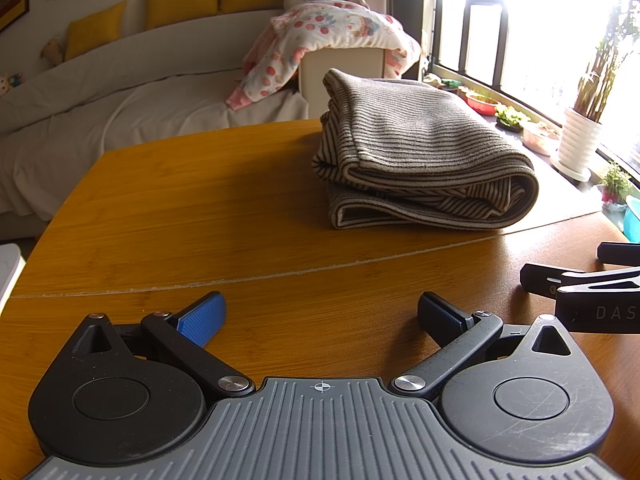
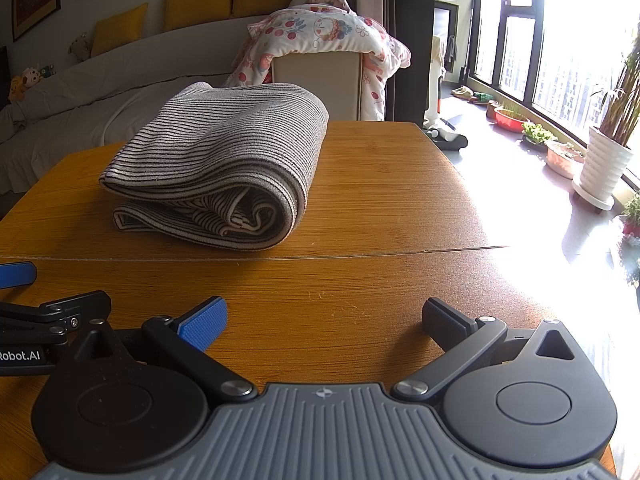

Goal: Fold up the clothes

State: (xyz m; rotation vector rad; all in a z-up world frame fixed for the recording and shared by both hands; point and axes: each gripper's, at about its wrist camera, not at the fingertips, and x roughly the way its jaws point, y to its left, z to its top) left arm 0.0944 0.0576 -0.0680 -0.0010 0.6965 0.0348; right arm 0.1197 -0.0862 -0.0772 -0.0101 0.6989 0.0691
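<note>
Both tools wide apart, empty

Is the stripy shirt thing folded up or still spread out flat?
Folded. The striped garment sits on the wooden table as a compact bundle, with stacked layers showing at its near edge.
</note>
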